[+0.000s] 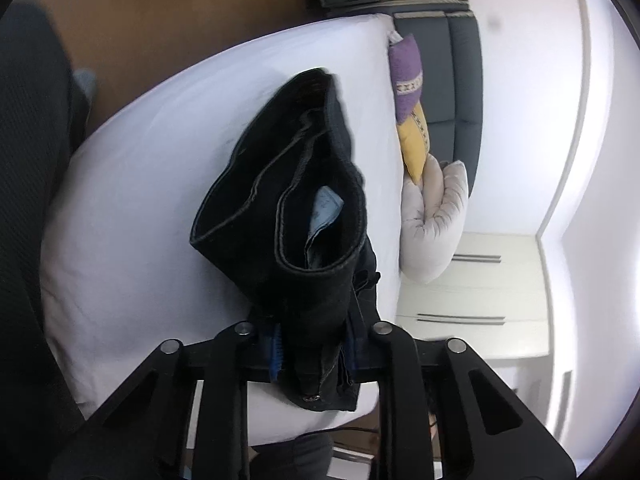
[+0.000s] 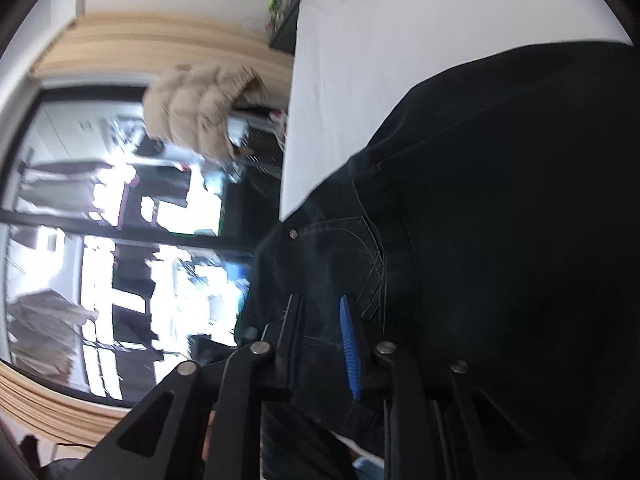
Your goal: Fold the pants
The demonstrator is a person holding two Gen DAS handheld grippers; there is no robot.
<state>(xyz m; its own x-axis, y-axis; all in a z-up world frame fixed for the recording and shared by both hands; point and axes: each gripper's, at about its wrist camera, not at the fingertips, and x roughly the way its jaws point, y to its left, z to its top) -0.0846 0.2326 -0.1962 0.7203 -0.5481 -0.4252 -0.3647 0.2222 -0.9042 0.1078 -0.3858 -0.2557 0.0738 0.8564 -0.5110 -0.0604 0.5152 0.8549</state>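
Observation:
Black jeans (image 1: 296, 216) hang doubled over the white bed (image 1: 160, 184) in the left wrist view. My left gripper (image 1: 314, 354) is shut on their waistband end, with the open leg hems pointing away from the camera. In the right wrist view the same jeans (image 2: 500, 208) fill the right half, a pocket seam and rivet showing. My right gripper (image 2: 320, 344) is shut on the denim near the pocket, blue pad (image 2: 350, 348) against the cloth. Both views are rolled sideways.
A purple and yellow pillow (image 1: 410, 100) and a cream cushion (image 1: 436, 216) lie at the headboard (image 1: 464, 92). White drawers (image 1: 480, 292) stand beside the bed. A beige jacket (image 2: 200, 112) and a large window (image 2: 120, 232) are beyond the bed edge (image 2: 296, 128).

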